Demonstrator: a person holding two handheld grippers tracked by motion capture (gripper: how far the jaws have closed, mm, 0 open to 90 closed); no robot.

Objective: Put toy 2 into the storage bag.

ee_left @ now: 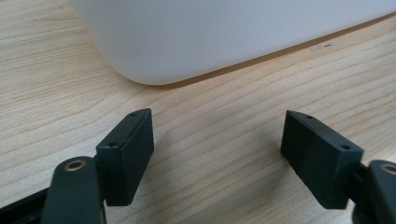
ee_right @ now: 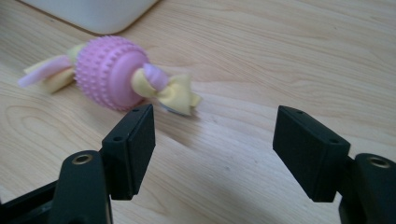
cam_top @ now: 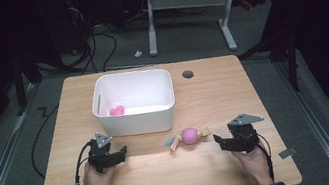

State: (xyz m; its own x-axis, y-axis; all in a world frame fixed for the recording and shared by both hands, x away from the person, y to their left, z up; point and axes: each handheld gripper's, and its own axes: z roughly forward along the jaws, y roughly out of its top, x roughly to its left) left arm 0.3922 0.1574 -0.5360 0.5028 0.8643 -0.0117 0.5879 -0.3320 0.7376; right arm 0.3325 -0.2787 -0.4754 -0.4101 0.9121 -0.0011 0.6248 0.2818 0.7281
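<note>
Jaws of the right gripper (ee_right: 215,154) are standing wide apart with bare tabletop between them, gripping nothing. In the right gripper view, the pink knobbly ball toy (ee_right: 109,72), with pale cloth tails knotted at both ends, is lying on the wooden table (cam_top: 166,173) at about eleven o'clock from the gap, just beyond the tip of the left finger (ee_right: 133,149), its yellow tail nearest. From above, the toy (cam_top: 189,136) is sitting at nine o'clock from that gripper (cam_top: 217,140), just in front of the white bin (cam_top: 136,120). Inside the bin a pink object (cam_top: 116,111) is resting. The left gripper (ee_left: 217,154) is also gaping wide and empty, facing the bin's corner (ee_left: 154,56) at twelve o'clock.
</note>
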